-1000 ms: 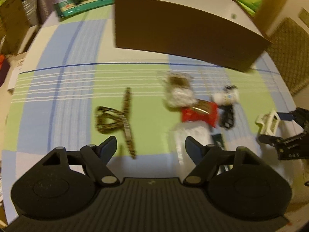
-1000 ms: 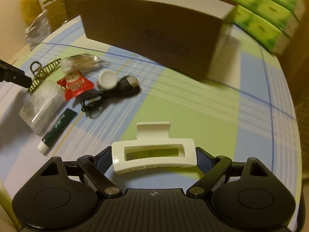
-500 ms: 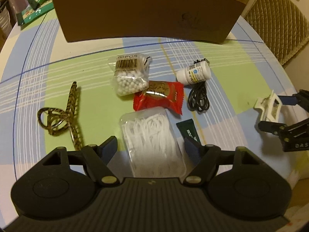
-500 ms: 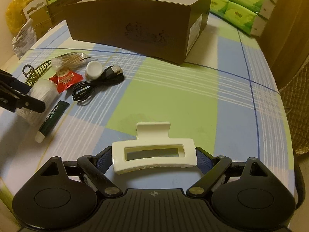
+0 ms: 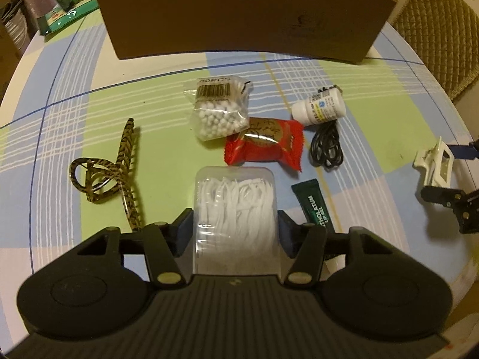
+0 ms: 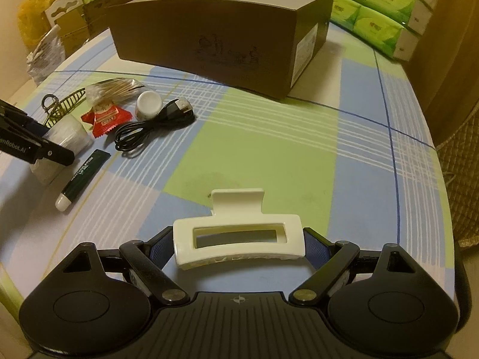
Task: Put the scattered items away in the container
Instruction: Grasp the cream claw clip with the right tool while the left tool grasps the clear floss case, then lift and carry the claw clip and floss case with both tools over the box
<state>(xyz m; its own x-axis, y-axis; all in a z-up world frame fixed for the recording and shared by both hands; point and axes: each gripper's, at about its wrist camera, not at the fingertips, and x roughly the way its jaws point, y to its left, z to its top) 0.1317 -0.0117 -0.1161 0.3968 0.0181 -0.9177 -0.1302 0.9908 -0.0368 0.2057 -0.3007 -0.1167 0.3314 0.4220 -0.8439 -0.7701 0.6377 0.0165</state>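
The left gripper (image 5: 235,233) is closing around the clear floss-pick box (image 5: 235,209) on the checked tablecloth (image 5: 167,137). The right gripper (image 6: 238,246) clamps a white hair claw (image 6: 238,234), short of the brown cardboard box (image 6: 209,45).

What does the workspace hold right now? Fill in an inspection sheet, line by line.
Surface: checked blue-green tablecloth.
Job's things: brown cardboard box; clear floss-pick box; white hair claw; red sachet; white pill bottle; green tube; tortoiseshell hair claw; bag of cotton swabs.
Clutter: green tissue packs.
Grippers: left gripper closing around floss-pick box; right gripper shut on white hair claw.
Cables: black USB cable.
Surroundings: quilted chair.
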